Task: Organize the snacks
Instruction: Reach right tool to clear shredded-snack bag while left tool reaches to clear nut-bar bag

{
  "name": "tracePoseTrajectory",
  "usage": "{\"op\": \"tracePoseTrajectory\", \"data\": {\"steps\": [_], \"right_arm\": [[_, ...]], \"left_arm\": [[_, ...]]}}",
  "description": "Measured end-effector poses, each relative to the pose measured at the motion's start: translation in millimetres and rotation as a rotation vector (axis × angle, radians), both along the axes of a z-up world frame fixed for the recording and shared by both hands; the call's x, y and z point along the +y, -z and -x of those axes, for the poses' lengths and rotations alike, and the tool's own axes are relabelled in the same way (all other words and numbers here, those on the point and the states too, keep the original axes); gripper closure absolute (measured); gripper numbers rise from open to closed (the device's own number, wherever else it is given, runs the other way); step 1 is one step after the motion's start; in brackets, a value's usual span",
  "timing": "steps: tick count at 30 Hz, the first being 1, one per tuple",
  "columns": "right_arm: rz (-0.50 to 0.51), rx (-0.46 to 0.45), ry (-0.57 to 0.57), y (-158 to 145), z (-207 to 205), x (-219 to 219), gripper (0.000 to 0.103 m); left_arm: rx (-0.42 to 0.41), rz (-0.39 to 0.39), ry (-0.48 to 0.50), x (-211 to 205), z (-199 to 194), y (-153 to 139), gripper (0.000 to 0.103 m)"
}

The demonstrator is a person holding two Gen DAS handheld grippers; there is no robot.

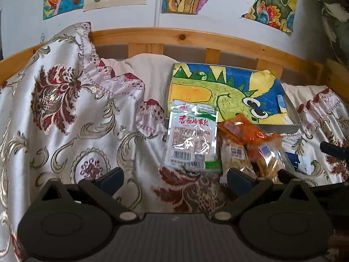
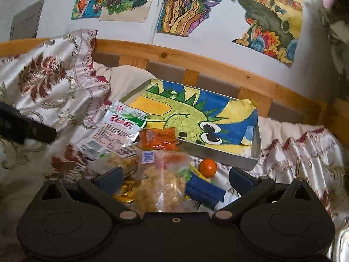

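A pile of snack packets lies on the bedspread in front of a metal tray (image 1: 292, 111) (image 2: 254, 139) lined with a dinosaur drawing. A silver-and-green packet (image 1: 192, 135) (image 2: 118, 128) leans on the tray's near left edge. An orange packet (image 1: 242, 131) (image 2: 158, 140) lies beside it. Clear bags of pale snacks (image 1: 270, 159) (image 2: 161, 187), a blue packet (image 2: 202, 191) and a small orange ball (image 2: 207, 167) lie nearer. My left gripper (image 1: 174, 180) is open, empty, just short of the pile. My right gripper (image 2: 174, 179) is open, its fingers on either side of the clear bags.
A patterned satin bedspread (image 1: 65, 109) is bunched high on the left. A wooden bed rail (image 1: 185, 37) (image 2: 196, 61) runs behind the tray, with drawings taped on the wall above. The other gripper's dark tip shows at the right in the left wrist view (image 1: 333, 149) and at the left in the right wrist view (image 2: 32, 131).
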State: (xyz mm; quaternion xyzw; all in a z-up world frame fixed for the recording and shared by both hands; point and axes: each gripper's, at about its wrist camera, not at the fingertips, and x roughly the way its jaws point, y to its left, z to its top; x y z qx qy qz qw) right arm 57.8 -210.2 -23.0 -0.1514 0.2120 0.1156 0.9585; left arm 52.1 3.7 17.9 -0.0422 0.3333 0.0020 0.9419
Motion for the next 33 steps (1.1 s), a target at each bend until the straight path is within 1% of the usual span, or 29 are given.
{"op": "tracePoseTrajectory", "data": {"steps": [2,6,8,10,12,14,15,17,20,22,26,29,31,33], "right_arm": [[0.006,-0.013,0.001,5.2,-8.4,2.1,0.001],[-0.011,-0.018,-0.021,14.0,-23.0,5.2,0.001],[-0.022,-0.011,-0.043,19.1,-26.5,5.4,0.001],[-0.030,0.004,-0.062,24.7,-27.5,4.8,0.001],[-0.045,0.021,-0.071,29.8,-28.9,2.3,0.001],[-0.066,0.037,-0.072,32.1,-30.6,-0.8,0.001],[-0.076,0.043,-0.073,32.6,-31.1,-2.1,0.001],[-0.082,0.051,-0.079,34.0,-30.6,-4.5,0.001],[-0.052,0.053,-0.086,35.2,-28.6,-7.0,0.001],[-0.035,0.041,-0.075,35.9,-26.0,-9.5,0.001],[-0.010,0.055,-0.075,39.3,-29.5,-12.9,0.002],[0.035,0.069,-0.072,43.3,-32.1,-11.4,0.002],[0.052,0.076,-0.077,45.0,-32.2,-11.1,0.006],[0.047,0.076,-0.083,46.5,-31.7,-12.5,0.010]], "left_arm": [[-0.003,0.000,0.015,-2.8,-6.6,-0.3,0.000],[0.019,-0.008,0.064,-11.3,-22.3,-0.2,0.000],[-0.008,-0.021,0.065,-15.5,-25.8,-1.0,0.001],[-0.002,-0.017,0.069,-17.8,-32.5,-0.9,0.000],[0.031,-0.033,0.073,-21.0,-40.2,1.0,0.000],[0.046,-0.051,0.091,-26.7,-46.0,1.9,0.001],[0.030,-0.078,0.104,-30.4,-49.0,0.5,0.001],[0.030,-0.098,0.128,-37.3,-55.1,1.2,0.001],[0.087,-0.116,0.172,-45.7,-71.2,6.1,0.001],[0.118,-0.109,0.193,-48.3,-82.0,8.2,0.001],[0.143,-0.094,0.249,-54.9,-97.9,13.3,0.001],[0.172,-0.083,0.283,-61.3,-108.0,23.9,0.001],[0.193,-0.077,0.297,-65.0,-112.2,31.8,0.001],[0.204,-0.067,0.315,-66.7,-114.1,37.7,0.001]]}}
